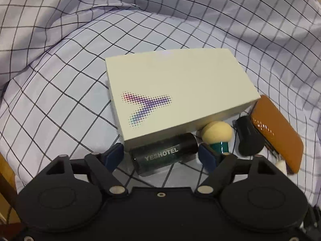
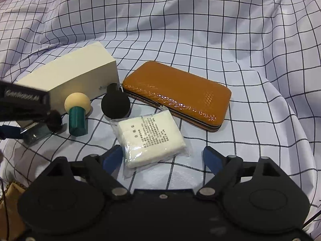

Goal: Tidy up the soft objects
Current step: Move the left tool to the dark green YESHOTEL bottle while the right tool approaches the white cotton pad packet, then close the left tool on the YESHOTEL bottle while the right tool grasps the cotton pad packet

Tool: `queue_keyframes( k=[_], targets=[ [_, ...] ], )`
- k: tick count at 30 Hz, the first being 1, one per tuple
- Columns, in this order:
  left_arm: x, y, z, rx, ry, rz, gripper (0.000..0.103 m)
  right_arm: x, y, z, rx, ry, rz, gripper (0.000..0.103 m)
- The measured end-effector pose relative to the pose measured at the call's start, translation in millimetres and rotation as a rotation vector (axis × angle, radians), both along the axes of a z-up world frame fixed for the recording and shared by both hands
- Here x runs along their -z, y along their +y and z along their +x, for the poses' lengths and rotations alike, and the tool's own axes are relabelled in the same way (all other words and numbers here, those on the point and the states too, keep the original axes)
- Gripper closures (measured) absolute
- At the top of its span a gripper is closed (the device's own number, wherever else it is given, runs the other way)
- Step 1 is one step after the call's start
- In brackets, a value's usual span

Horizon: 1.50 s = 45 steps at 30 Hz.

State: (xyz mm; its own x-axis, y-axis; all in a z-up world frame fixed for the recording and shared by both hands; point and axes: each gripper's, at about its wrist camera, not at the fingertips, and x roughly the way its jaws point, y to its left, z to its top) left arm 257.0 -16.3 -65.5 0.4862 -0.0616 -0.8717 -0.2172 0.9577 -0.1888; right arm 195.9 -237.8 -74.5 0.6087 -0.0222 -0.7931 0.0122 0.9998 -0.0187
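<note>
Left gripper [image 1: 160,155] jaws spread around the dark YESHOTEL tube [image 1: 164,156], which lies against the front edge of the white box [image 1: 176,88]. Right gripper [image 2: 163,158] jaws spread, straddling the near end of the bagged cotton pads [image 2: 152,138], just in front of the brown case [image 2: 178,92]. Risks: closing on the tube may bump the sponge puff [image 1: 216,130] beside the box and tip it; the slick bag may slip from a shallow pinch.

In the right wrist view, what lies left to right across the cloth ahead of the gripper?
Left gripper on the dark bottle → sponge puff → black round piece → white packet → brown case.
</note>
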Motion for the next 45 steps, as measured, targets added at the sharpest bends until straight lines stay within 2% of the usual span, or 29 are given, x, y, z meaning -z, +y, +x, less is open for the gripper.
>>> queue_keyframes(
  k=[3,6,10,17,21,27,34,36,42,44,45],
  targets=[
    [-1.3,2.7,-2.0,0.081,0.021,0.002,0.036,1.2,-1.3,1.8,-0.003,0.010,0.014,0.010],
    [-1.1,4.3,-3.2,0.152,0.029,0.013,0.037,2.9,-1.5,5.5,-0.012,0.026,0.032,0.000],
    [0.3,0.7,-4.1,0.185,0.026,0.036,0.036,3.3,1.1,9.4,-0.017,0.043,0.033,0.000],
    [4.6,-8.4,-6.0,0.213,0.008,0.053,0.018,3.4,1.2,10.4,-0.016,0.051,0.039,0.000],
    [8.5,-4.0,-4.3,0.194,-0.007,-0.013,0.005,4.0,0.8,10.9,-0.024,0.058,0.038,0.000],
    [7.9,8.1,-5.1,0.107,-0.029,-0.093,0.004,4.5,-0.7,12.7,-0.023,0.070,0.050,0.000],
    [8.0,-0.2,-4.1,0.156,-0.013,-0.035,0.006,3.8,-2.0,13.6,-0.023,0.076,0.061,0.000],
    [5.8,1.8,-6.5,0.144,-0.015,-0.027,0.015,2.2,-2.6,14.2,-0.024,0.080,0.064,0.000],
    [2.6,10.0,-8.3,0.157,-0.016,-0.066,0.018,-6.0,-2.1,14.3,-0.025,0.079,0.089,0.010],
    [1.7,10.3,-9.1,0.160,-0.020,-0.080,0.018,-8.5,-1.7,15.4,-0.026,0.071,0.090,0.015],
    [1.5,9.9,-8.7,0.162,-0.021,-0.081,0.018,-9.9,-1.3,16.3,-0.025,0.066,0.085,0.021]
  ],
)
